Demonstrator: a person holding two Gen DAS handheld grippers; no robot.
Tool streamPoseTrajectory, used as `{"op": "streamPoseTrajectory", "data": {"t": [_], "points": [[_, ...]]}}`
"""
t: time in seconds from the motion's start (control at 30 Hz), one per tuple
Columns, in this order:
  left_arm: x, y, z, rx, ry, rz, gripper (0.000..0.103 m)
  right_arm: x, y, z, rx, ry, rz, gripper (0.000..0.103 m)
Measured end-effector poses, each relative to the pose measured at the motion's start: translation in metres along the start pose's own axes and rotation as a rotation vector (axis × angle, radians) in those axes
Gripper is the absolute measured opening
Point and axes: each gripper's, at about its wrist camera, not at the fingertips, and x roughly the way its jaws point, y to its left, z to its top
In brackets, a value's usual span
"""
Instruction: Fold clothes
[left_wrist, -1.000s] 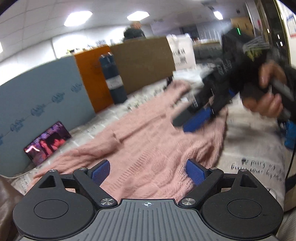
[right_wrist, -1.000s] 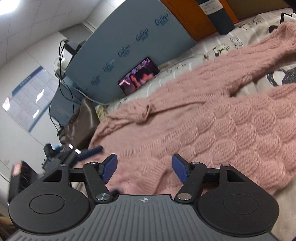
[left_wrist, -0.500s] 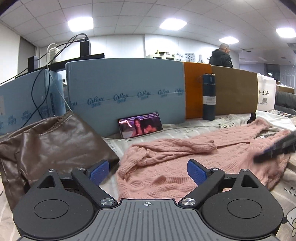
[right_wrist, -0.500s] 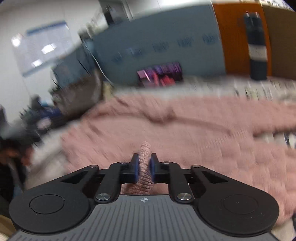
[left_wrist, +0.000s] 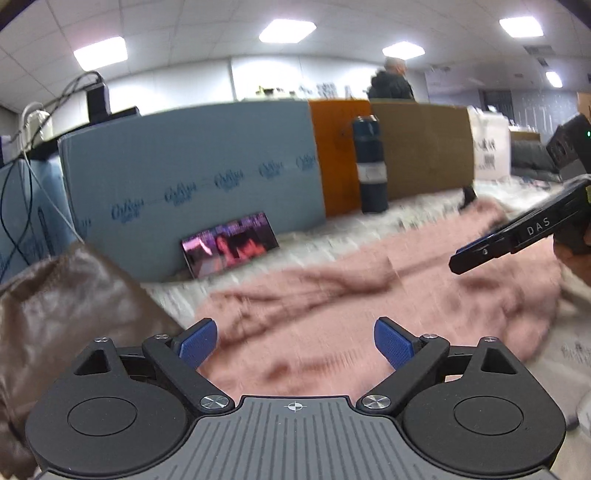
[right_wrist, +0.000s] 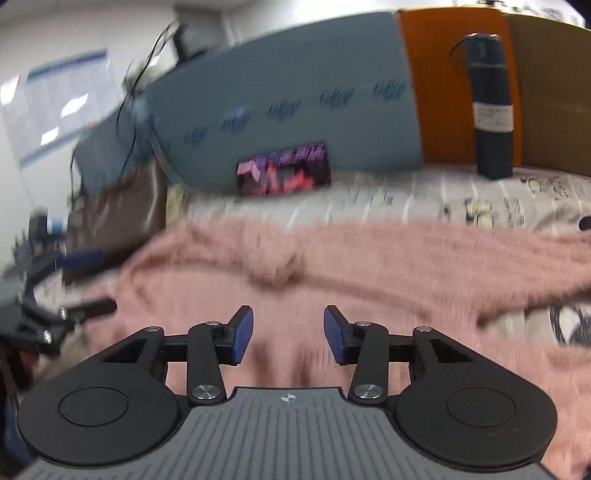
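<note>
Half a second ago the right gripper (right_wrist: 288, 334) pinched a fold of the pink cable-knit sweater (right_wrist: 369, 266); now its blue-padded jaws are opening, with nothing between them, just above the knit. The left gripper (left_wrist: 295, 341), which has swung back toward the sweater, has its jaws wide apart and empty. The sweater lies flat directly ahead of and below both grippers, its long axis running left to right across both views, one sleeve lying across the body. In the left wrist view the right gripper hovers over the sweater's right part; which is nearer the fabric is hard to judge through motion blur. Beneath is a white printed cloth (right_wrist: 424, 201); behind stand grey-blue foam boards (left_wrist: 192, 173), a glowing phone (left_wrist: 229, 243), a dark flask (right_wrist: 489, 103) and a brown leather bag (left_wrist: 62, 314).
</note>
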Motion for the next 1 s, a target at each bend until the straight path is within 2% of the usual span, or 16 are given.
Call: {"op": "streamPoseTrajectory", "data": {"t": [0.13, 0.2, 0.27, 0.33, 0.37, 0.4, 0.5, 0.6, 0.7, 0.77, 0.87, 1.0], "points": [[0.026, 0.011, 0.021, -0.003, -0.023, 0.058, 0.095, 0.035, -0.012, 0.03, 0.104, -0.01, 0.013, 0.042], [0.045, 0.018, 0.03, 0.011, -0.004, 0.089, 0.095, 0.056, -0.018, 0.036, 0.167, 0.044, 0.039, 0.041], [0.068, 0.025, 0.032, 0.035, 0.048, 0.126, 0.096, 0.078, -0.023, 0.041, 0.229, 0.1, 0.067, 0.04], [0.088, 0.032, 0.029, 0.04, 0.1, 0.149, 0.096, 0.088, -0.023, 0.037, 0.235, 0.133, 0.085, 0.028], [0.098, 0.035, 0.027, 0.037, 0.127, 0.156, 0.096, 0.088, -0.023, 0.036, 0.234, 0.13, 0.094, 0.015], [0.105, 0.038, 0.024, 0.033, 0.149, 0.163, 0.096, 0.086, -0.023, 0.035, 0.232, 0.126, 0.102, 0.01], [0.112, 0.043, 0.013, 0.007, 0.173, 0.178, 0.096, 0.069, -0.02, 0.037, 0.212, 0.079, 0.15, 0.008], [0.101, 0.051, 0.012, -0.057, 0.114, 0.134, 0.096, 0.052, -0.015, 0.043, 0.195, 0.035, 0.186, 0.008], [0.096, 0.058, 0.019, -0.121, 0.056, 0.137, 0.096, 0.055, -0.016, 0.042, 0.213, 0.073, 0.204, 0.008], [0.102, 0.057, 0.021, -0.115, 0.063, 0.16, 0.096, 0.064, -0.013, 0.037, 0.199, 0.117, 0.179, 0.008], [0.115, 0.052, 0.019, -0.075, 0.117, 0.177, 0.096, 0.077, -0.007, 0.031, 0.164, 0.178, 0.141, 0.008], [0.125, 0.048, 0.015, -0.041, 0.173, 0.167, 0.096, 0.079, 0.008, 0.024, 0.046, 0.17, 0.06, 0.013]]}}
